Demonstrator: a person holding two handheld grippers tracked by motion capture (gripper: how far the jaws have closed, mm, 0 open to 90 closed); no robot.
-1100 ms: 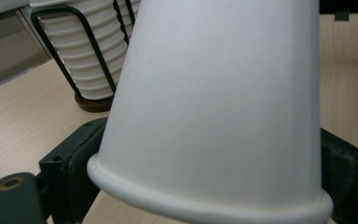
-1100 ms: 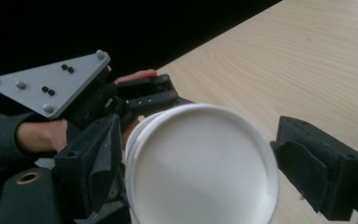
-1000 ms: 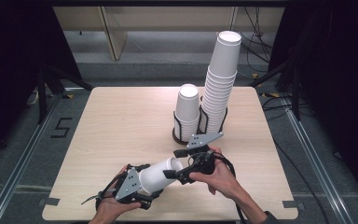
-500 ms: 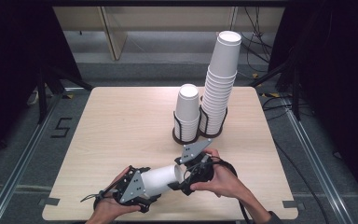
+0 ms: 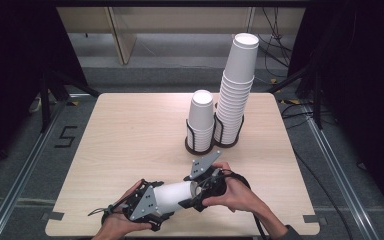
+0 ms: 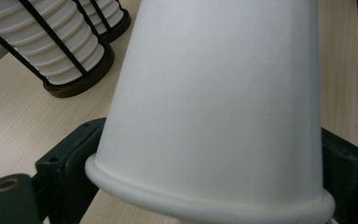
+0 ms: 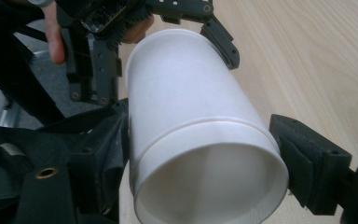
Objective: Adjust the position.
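A white paper cup [image 5: 172,196] lies on its side just above the table's near edge, held between both grippers. My left gripper [image 5: 156,204] is shut on its rolled rim end; in the left gripper view the cup [image 6: 214,102] tapers away between the jaws of this gripper [image 6: 205,163]. My right gripper [image 5: 198,192] is shut on the opposite end. In the right gripper view that hollow end of the cup [image 7: 186,93] faces the camera between the jaws of the right gripper [image 7: 200,158], with the left gripper [image 7: 161,51] beyond. Whether it is one cup or nested cups, I cannot tell.
At the table's far middle stand two black wire holders: one [image 5: 200,145] with a short stack of upturned cups [image 5: 201,112], one [image 5: 228,139] with a tall stack [image 5: 237,85]. The short stack [image 6: 51,42] also sits in the left gripper view. Bare tabletop [image 5: 130,135] lies to the left.
The right gripper has drifted slightly left and toward the near edge. Both grippers have kept hold of the cup.
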